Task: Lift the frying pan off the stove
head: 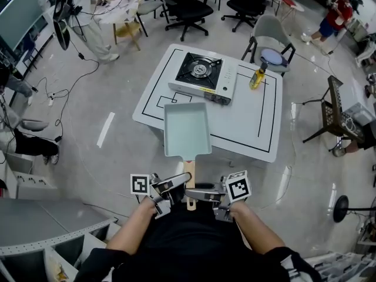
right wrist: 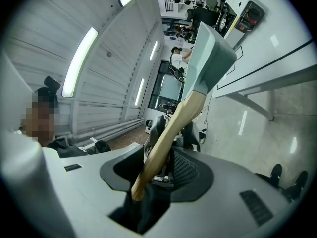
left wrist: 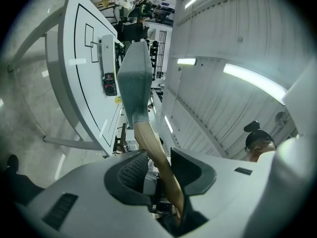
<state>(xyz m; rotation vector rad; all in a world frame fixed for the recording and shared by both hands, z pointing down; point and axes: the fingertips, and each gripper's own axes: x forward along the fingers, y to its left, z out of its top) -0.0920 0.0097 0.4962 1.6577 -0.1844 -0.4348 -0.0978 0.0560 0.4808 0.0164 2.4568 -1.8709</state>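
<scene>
Frying pan, rectangular, pale green, wooden handle: over near edge of white table, apart from stove behind it. Left gripper and right gripper each clamped on handle from opposite sides. Yellow bottle beside stove.

Glossy grey floor, black office chairs, white lined table, ceiling strip lights

Stove + bottle block far side; table front-rt free.
</scene>
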